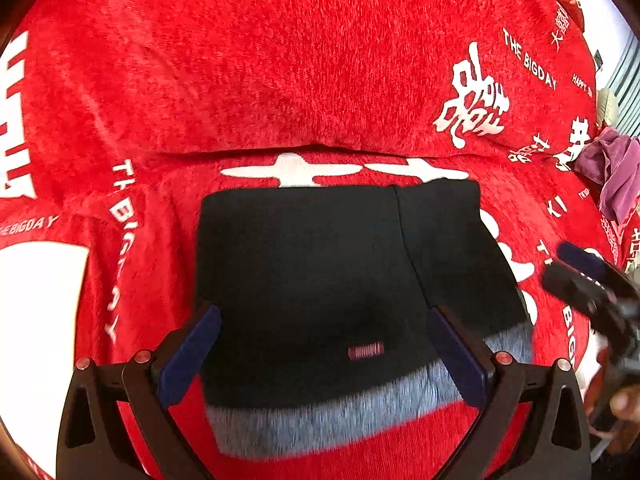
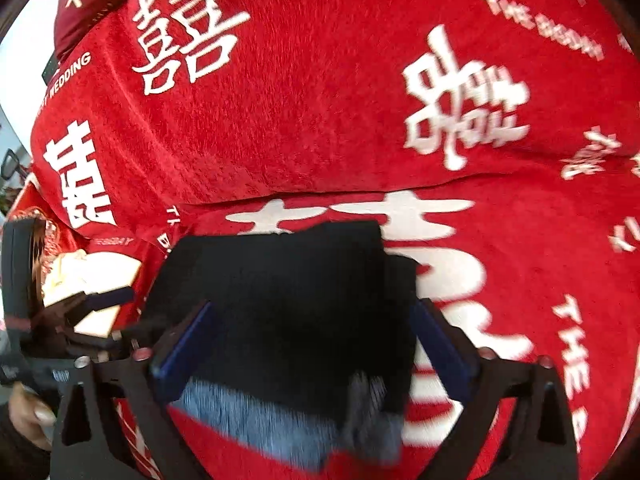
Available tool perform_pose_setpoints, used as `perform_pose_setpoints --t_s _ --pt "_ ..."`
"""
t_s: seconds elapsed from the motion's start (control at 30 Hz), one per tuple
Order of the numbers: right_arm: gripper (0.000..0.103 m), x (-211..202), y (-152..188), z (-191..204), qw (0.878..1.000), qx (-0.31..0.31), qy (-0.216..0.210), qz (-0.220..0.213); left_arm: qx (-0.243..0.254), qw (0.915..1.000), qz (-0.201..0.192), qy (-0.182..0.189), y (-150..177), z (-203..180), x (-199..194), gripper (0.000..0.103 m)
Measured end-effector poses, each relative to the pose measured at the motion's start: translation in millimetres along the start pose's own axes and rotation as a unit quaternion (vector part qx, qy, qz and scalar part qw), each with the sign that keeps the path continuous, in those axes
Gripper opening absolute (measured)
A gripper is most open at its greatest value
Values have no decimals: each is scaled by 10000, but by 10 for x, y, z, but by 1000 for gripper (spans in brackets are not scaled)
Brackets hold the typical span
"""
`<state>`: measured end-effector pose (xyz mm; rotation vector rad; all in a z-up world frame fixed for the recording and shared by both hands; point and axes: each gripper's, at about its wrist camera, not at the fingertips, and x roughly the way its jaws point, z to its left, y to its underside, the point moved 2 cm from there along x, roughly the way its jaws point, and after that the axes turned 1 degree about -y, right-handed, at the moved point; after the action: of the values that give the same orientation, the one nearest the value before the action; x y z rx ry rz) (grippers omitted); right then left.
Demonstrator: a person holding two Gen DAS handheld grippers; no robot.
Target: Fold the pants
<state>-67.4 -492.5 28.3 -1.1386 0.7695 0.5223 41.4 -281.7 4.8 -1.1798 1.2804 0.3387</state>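
The black pants (image 1: pixel 300 256) lie folded into a compact rectangle on the red blanket (image 1: pixel 320 80), with a grey waistband (image 1: pixel 320 420) and a small red label (image 1: pixel 366 351) at the near edge. My left gripper (image 1: pixel 322 316) hovers over them, open, its blue pads wide apart and off the cloth. My right gripper (image 1: pixel 588 280) shows at the right edge of that view. In the right wrist view the pants (image 2: pixel 280 280) lie under my right gripper (image 2: pixel 314 308), open with nothing pinched. My left gripper (image 2: pixel 100 300) sits at the far left there.
The red blanket (image 2: pixel 320 100) with white characters covers the seat and the backrest behind it. A purple cloth (image 1: pixel 612 168) lies at the right, and a dark red cushion (image 2: pixel 88 0) at the upper left. A person's hand (image 2: pixel 28 412) holds the left tool.
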Motion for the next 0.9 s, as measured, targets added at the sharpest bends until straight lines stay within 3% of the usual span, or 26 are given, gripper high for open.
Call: perform_pose_setpoints --t_s 0.1,0.3,0.47,0.9 --pt "102 -217 230 96 9996 -144 257 -2 -55 9999 -51 -79 159 3 -128 103" --pt "102 -198 478 220 9955 -380 814 295 -155 9994 -192 -250 395 -31 -264 103" --pt "102 -120 593 296 9936 -419 911 516 -542 9975 -288 -338 494 24 -293 103" --pt "102 -70 618 415 9917 -516 1009 605 -322 9974 -175 -626 522 -37 -287 103"
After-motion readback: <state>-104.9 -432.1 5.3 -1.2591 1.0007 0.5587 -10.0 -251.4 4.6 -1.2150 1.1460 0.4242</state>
